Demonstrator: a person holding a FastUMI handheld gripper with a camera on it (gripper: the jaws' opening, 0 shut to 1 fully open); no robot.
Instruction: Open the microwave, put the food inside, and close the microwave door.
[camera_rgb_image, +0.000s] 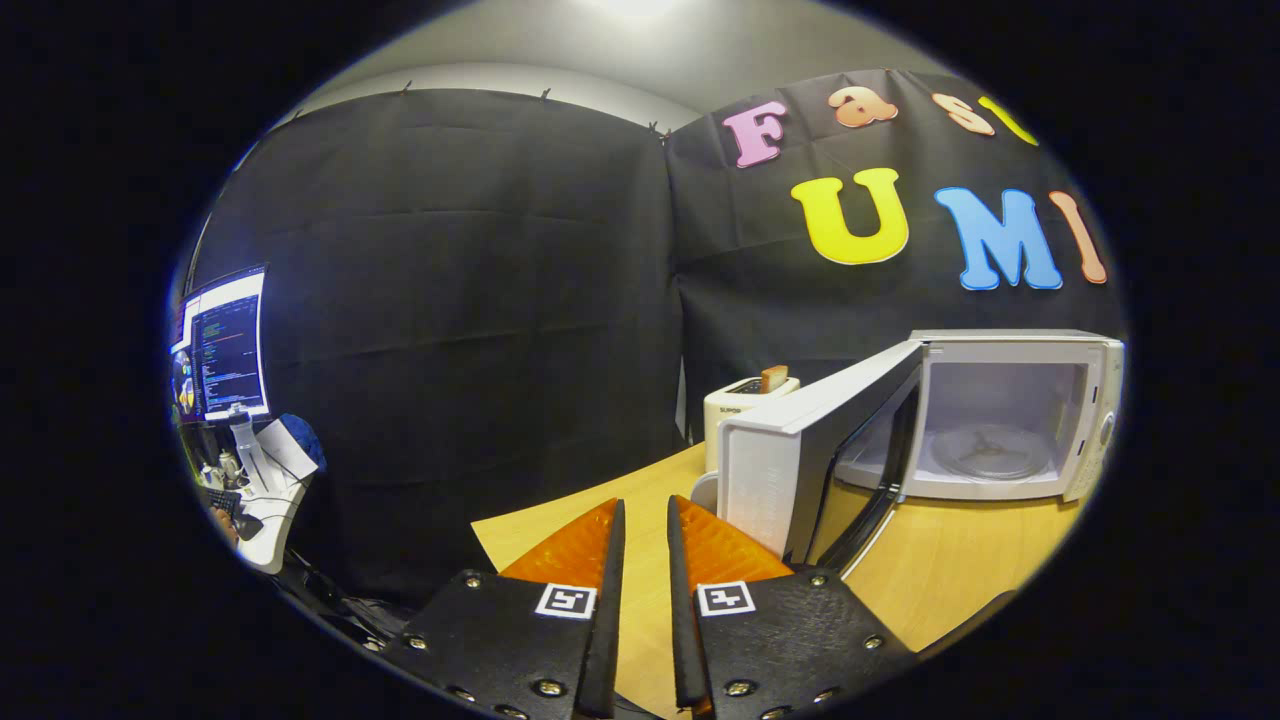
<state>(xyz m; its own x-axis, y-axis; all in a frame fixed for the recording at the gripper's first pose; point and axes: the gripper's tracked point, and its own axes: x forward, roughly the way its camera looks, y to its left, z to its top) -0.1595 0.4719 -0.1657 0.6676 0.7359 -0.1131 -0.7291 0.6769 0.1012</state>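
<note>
While the microwave (1010, 420) stands with its door (800, 470) swung open and cavity bare, step 1 looks done, food unidentified, and the gripper (645, 520), fingers nearly together, holds nothing just left of the door.

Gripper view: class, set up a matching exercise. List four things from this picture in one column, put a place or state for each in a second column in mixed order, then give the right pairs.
Things
1. microwave door
2. toaster
3. glass turntable
4. gripper

Places or states
A. inside the microwave cavity, with no food on it
B. swung wide open
C. behind the open door, with a slice of toast sticking up
D. fingers nearly together, holding nothing, above the wooden table

Pairs: 1-B, 2-C, 3-A, 4-D
</note>
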